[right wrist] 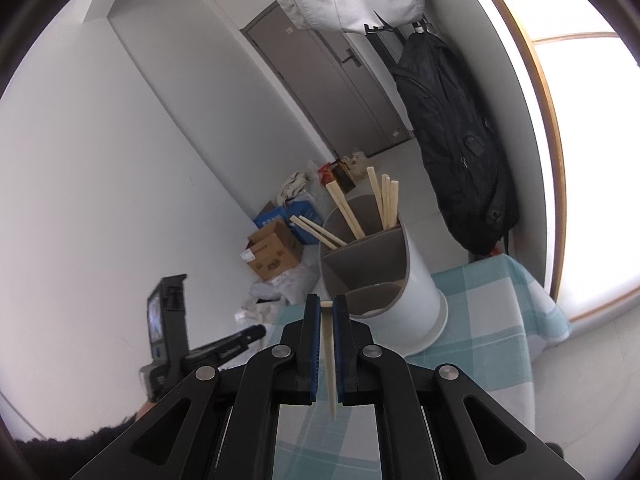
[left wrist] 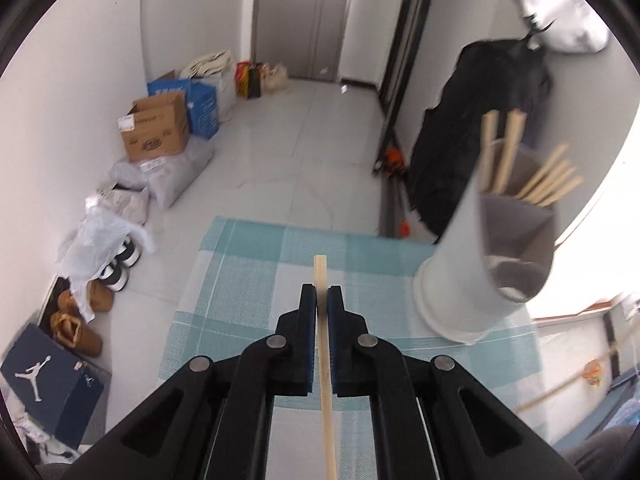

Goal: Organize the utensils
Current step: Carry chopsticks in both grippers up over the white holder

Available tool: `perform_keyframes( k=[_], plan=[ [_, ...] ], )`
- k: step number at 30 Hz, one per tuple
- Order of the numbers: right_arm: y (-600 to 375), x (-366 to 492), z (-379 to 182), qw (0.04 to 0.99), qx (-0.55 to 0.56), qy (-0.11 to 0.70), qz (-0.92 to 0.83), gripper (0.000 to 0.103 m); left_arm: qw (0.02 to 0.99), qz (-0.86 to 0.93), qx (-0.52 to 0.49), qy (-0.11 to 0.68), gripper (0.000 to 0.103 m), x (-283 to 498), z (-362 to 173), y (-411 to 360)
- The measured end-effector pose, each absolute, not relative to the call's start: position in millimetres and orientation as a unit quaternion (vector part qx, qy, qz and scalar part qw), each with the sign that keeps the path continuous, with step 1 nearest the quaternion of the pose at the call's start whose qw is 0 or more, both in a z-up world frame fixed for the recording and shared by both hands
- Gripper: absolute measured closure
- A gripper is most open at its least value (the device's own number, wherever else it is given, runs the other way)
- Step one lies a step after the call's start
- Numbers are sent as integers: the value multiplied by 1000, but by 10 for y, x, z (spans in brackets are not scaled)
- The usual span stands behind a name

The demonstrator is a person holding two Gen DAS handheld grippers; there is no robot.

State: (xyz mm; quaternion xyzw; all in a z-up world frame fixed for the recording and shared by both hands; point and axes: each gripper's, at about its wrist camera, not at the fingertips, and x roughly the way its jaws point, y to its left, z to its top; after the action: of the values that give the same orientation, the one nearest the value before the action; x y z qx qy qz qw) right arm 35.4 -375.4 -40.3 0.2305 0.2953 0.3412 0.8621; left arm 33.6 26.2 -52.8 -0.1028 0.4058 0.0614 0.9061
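My left gripper [left wrist: 322,294] is shut on a wooden chopstick [left wrist: 325,360] that runs lengthwise between the fingers, its square end sticking out past the tips. It hangs above the teal checked tablecloth [left wrist: 248,280]. A white utensil holder [left wrist: 480,256] with brown dividers stands to the right and holds several chopsticks [left wrist: 540,184]. My right gripper [right wrist: 326,306] is shut on another chopstick [right wrist: 329,360], just in front of the holder [right wrist: 400,280], whose back compartments hold several chopsticks [right wrist: 384,204]. The left gripper [right wrist: 192,344] shows at the left of the right wrist view.
The table is small, with the tablecloth [right wrist: 496,320] hanging over its edges. Beyond it are cardboard boxes [left wrist: 156,128], bags and shoes [left wrist: 116,268] on the floor along the left wall. A black backpack [left wrist: 488,132] hangs on the right wall.
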Motion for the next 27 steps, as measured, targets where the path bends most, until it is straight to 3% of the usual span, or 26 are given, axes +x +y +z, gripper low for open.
perform_keyframes(
  k=[13, 27],
  plan=[
    [-3749, 370, 81, 880, 215, 260, 333, 98, 946, -23, -123, 297, 102, 227, 557, -52],
    [-3789, 1017, 1060, 907, 169, 223, 315, 98, 976, -38, -132, 166, 102, 965, 1266, -137]
  ],
)
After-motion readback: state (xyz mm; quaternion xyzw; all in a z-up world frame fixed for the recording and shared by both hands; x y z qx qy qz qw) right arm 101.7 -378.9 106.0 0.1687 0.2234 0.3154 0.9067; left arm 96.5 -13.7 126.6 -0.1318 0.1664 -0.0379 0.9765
